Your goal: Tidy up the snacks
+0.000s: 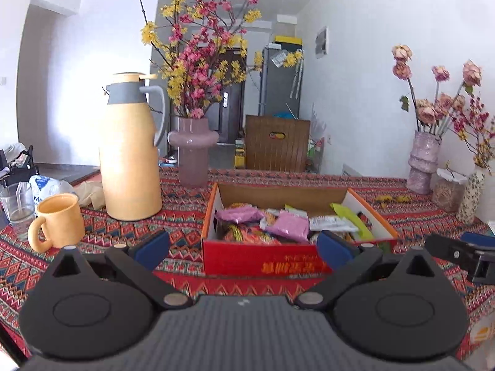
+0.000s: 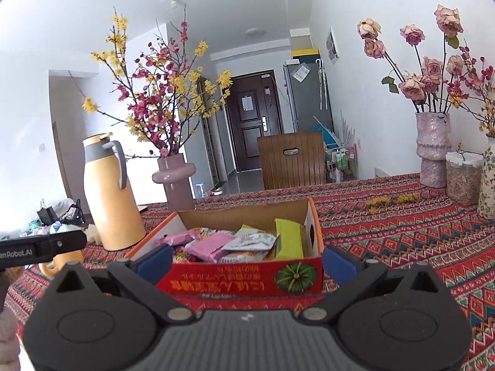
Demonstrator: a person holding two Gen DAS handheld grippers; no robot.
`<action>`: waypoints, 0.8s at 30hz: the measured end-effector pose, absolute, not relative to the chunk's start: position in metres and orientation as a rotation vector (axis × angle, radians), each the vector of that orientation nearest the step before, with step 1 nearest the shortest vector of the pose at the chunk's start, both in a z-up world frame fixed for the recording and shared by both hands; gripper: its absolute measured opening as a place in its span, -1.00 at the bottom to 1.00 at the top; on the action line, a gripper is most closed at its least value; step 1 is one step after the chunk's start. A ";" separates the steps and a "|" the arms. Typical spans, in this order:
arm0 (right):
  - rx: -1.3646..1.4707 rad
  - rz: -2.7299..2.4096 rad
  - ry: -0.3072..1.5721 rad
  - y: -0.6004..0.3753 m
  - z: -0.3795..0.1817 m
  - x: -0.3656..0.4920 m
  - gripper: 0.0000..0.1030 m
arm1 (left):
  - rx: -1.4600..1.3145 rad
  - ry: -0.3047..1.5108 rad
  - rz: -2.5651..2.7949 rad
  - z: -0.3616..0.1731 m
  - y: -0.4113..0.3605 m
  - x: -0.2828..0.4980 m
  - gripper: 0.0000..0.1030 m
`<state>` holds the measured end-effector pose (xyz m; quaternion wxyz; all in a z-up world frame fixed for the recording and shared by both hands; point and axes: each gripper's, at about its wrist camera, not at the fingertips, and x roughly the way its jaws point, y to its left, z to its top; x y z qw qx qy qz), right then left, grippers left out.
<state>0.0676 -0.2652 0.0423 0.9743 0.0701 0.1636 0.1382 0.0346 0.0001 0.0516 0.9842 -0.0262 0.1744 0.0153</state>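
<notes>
- We hold the left gripper (image 1: pixel 243 247) and the right gripper (image 2: pixel 247 261) side by side just short of the near wall of the open red-and-orange cardboard box (image 1: pixel 263 259), low over the bench (image 1: pixel 154 225) with its red patterned cloth; both sets of jaws stand spread wide with nothing between them, which suits a reach down into the box as well as a hand that has just let go.
- The snacks lie inside that box: pink foil packets (image 1: pixel 289 225), a lime-green wrapped bar (image 2: pixel 288 238), a white-and-grey sachet (image 1: pixel 328 222) and orange-yellow bags (image 1: pixel 247 235) beneath, heaped loosely, not in rows. The box keeps them together and off the cloth.
- We see no snack packet on the bench around the box, so the scene fits either a box filled in or one about to be sorted; we cannot tell which.
- The tall yellow thermos jug with grey collar (image 1: pixel 130 151), the yellow ceramic mug (image 1: pixel 58 222) and the mauve glass vase of blossom twigs (image 1: pixel 193 154) stand toward the bench's left and far edge, clear of the box, so our approach from the near edge is open.
- The dried-rose vase (image 2: pixel 433 151) and clear lidded jar (image 2: pixel 462 179) sit at the far right corner, well apart.
</notes>
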 end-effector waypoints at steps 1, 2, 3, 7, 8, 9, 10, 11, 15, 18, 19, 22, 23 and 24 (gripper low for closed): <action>0.141 0.282 0.335 -0.265 0.040 0.062 1.00 | -0.045 0.358 0.028 0.048 0.000 0.030 1.00; 0.139 0.284 0.341 -0.265 0.039 0.058 1.00 | -0.037 0.366 0.025 0.045 0.000 0.026 1.00; 0.136 0.286 0.347 -0.266 0.037 0.054 1.00 | -0.033 0.376 0.019 0.042 -0.001 0.023 1.00; 0.134 0.288 0.377 -0.266 0.026 0.044 1.00 | -0.038 0.413 0.005 0.030 0.001 0.016 1.00; 0.133 0.289 0.387 -0.266 0.023 0.042 1.00 | -0.036 0.424 0.001 0.027 0.001 0.015 1.00; 0.132 0.289 0.397 -0.265 0.019 0.042 1.00 | -0.032 0.434 -0.004 0.023 0.001 0.015 1.00; 0.132 0.289 0.407 -0.265 0.016 0.041 1.00 | -0.029 0.443 -0.008 0.021 0.001 0.015 1.00; 0.132 0.289 0.415 -0.264 0.013 0.042 1.00 | -0.027 0.449 -0.011 0.017 0.001 0.015 1.00; 0.132 0.289 0.444 -0.262 0.004 0.043 1.00 | -0.026 0.467 -0.023 0.011 0.001 0.017 1.00; 0.130 0.289 0.457 -0.261 0.000 0.045 1.00 | -0.028 0.478 -0.025 0.008 0.001 0.018 1.00; 0.129 0.289 0.460 -0.261 -0.001 0.045 1.00 | -0.027 0.480 -0.025 0.007 0.001 0.018 1.00; 0.128 0.286 0.468 -0.260 -0.004 0.045 1.00 | -0.028 0.487 -0.024 0.005 0.002 0.018 1.00; 0.128 0.286 0.470 -0.260 -0.005 0.046 1.00 | -0.029 0.489 -0.023 0.004 0.001 0.018 1.00; 0.128 0.286 0.473 -0.260 -0.005 0.046 1.00 | -0.028 0.491 -0.023 0.003 0.002 0.018 1.00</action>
